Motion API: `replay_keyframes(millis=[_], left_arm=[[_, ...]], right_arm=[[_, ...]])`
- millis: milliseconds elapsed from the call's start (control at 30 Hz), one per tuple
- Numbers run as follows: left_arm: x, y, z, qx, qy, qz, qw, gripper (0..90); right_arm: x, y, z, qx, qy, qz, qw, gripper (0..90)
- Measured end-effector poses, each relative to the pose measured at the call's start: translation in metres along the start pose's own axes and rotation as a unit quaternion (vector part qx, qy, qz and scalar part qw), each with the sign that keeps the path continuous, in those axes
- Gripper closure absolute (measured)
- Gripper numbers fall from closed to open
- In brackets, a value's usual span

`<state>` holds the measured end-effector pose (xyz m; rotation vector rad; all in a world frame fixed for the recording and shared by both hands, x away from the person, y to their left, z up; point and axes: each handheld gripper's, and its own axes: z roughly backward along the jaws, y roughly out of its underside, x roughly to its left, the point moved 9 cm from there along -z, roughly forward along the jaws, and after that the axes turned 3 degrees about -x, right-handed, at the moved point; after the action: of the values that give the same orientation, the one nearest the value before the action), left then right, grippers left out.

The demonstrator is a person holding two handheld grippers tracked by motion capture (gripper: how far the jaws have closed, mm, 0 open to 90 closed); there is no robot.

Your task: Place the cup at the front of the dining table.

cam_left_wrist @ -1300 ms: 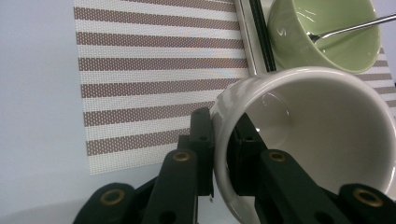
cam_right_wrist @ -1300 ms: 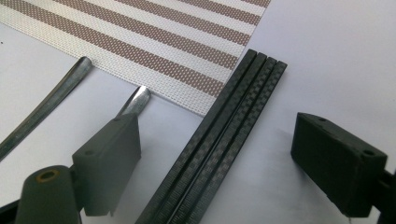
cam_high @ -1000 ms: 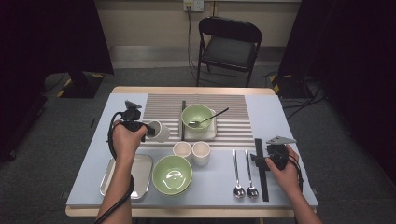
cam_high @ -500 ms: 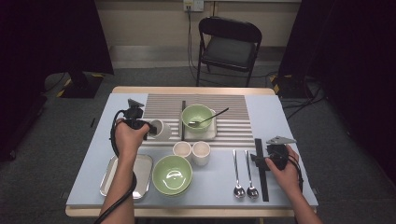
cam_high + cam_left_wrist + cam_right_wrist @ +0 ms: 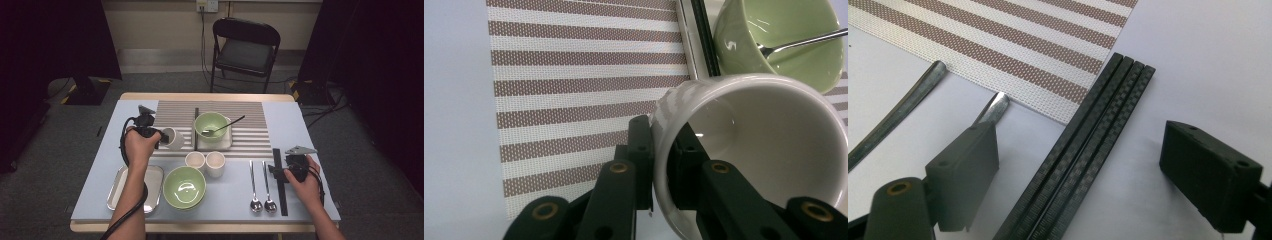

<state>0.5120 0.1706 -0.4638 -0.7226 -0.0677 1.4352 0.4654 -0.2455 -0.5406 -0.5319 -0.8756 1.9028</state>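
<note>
Cup (image 5: 754, 150) first: we see its white wall pinched between the jaws of the left gripper (image 5: 663, 165), one jaw outside the rim and one inside. It is tipped on its side, mouth toward the camera, over the striped mat (image 5: 584, 90). In the high view the cup (image 5: 173, 138) sits at the mat's left edge, just left of the green bowl (image 5: 211, 123) that holds a spoon and rests on a white tray.

Our left hand (image 5: 140, 146) wraps the gripper body from behind, forearm rising from the bottom edge and the cable looping down beside it.

The right gripper (image 5: 1078, 175) has its jaws spread wide, nothing between the pads; they straddle the black chopsticks (image 5: 1083, 150), which lie flat on the table without touching either jaw. Two spoon handles (image 5: 903, 110) lie just to their left. In the high view our right hand (image 5: 302, 182) rests low at the table's right side, holding the right gripper (image 5: 292, 167) beside the chopsticks (image 5: 280, 180), with the two spoons (image 5: 260, 185) parallel to them.

Farther out we see two small cups (image 5: 206, 162) side by side, a second green bowl (image 5: 184, 186) and a metal tray (image 5: 120, 192) near the front edge. The pale blue table (image 5: 300, 120) stands on grey carpet. Behind it a black folding chair (image 5: 245, 50) faces a beige wall, with dark curtains at both sides.
</note>
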Motion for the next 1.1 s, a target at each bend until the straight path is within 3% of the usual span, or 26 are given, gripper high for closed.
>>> replay_keyframes(millis=[1100], left_arm=[[0.0038, -0.0098, -0.0070, 0.000, -0.005, 0.010, 0.9999, 82.5]], right_arm=[[-0.0001, 0.0000, 0.0000, 0.000, 0.000, 0.000, 1.0000, 14.9]])
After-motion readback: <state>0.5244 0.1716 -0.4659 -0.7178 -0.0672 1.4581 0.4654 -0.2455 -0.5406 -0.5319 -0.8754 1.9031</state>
